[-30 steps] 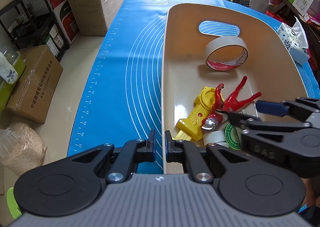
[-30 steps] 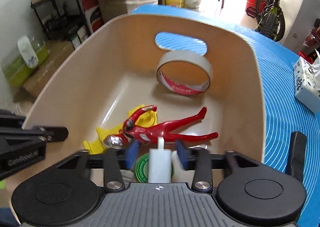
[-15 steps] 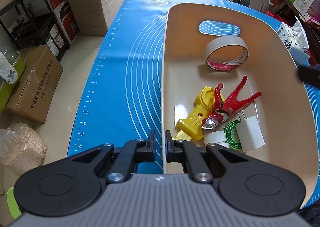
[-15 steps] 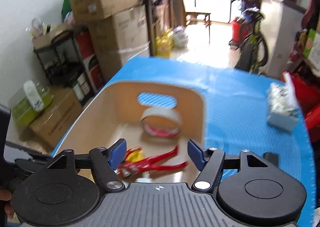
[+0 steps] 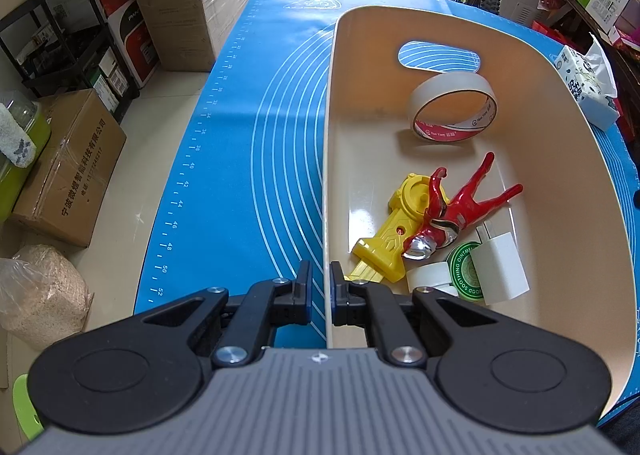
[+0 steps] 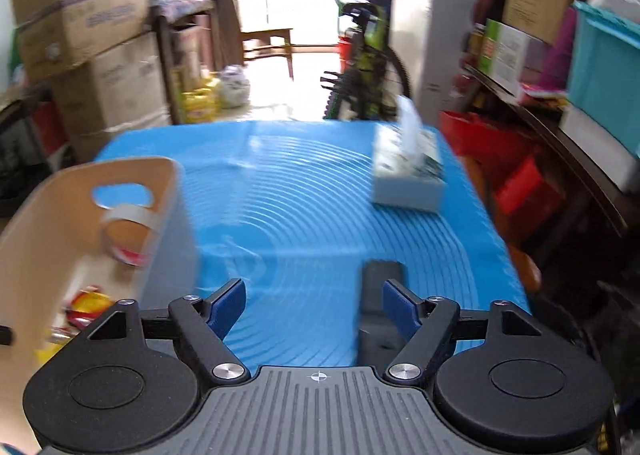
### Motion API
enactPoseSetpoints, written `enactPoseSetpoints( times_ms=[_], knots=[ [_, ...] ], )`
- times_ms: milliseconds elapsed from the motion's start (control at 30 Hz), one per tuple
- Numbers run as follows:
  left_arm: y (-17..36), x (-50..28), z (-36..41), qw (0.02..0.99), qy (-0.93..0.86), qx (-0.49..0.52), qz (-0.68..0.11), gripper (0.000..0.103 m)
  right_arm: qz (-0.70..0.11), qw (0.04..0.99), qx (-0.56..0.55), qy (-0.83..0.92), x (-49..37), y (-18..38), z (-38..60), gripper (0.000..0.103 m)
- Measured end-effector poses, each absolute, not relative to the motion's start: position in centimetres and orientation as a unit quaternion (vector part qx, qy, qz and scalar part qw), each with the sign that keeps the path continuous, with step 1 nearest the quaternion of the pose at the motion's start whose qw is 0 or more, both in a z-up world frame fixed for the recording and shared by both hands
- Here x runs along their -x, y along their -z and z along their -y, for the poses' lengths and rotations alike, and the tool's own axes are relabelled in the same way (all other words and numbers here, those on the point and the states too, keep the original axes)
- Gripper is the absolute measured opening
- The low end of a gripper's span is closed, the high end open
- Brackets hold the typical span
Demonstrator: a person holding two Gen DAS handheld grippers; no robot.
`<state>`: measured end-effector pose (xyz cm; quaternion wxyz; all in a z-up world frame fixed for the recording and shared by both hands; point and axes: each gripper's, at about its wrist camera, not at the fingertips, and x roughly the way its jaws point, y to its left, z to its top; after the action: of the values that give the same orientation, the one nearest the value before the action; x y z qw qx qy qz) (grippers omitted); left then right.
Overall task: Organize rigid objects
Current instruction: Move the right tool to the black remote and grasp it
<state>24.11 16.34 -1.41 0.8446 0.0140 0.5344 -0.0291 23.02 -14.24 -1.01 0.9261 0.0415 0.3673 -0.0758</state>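
The beige bin (image 5: 568, 191) sits on the blue-matted bench (image 5: 256, 135), its left wall pinched between the nearly closed fingers of the left claw (image 5: 320, 279). Inside, a tape roll (image 5: 452, 107) lies toward 12 o'clock, while a red figure (image 5: 452, 211), a yellow toy (image 5: 396, 231), a green tin (image 5: 464, 267) and a white charger (image 5: 502, 271) cluster together toward 6 o'clock. The right claw (image 6: 314, 305) hovers wide apart and empty over the mat, with a black object (image 6: 378, 295) just beyond its right finger and a tissue box (image 6: 408, 175) at 1 o'clock.
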Motion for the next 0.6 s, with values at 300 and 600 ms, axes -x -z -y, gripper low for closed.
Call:
enactPoseSetpoints(
  times_ms=[300,600],
  knots=[
    [1.4,-24.1,-16.4,0.844,0.029,-0.016,-0.535,0.010,-0.369,0.923,-0.034,0.097,-23.0,6.4,16.8,0.087],
    [1.4,-24.1,-16.3,0.844,0.028,-0.018,-0.535,0.010,-0.346,0.927,-0.068,0.125,-23.6,9.1,17.7,0.087]
  ],
)
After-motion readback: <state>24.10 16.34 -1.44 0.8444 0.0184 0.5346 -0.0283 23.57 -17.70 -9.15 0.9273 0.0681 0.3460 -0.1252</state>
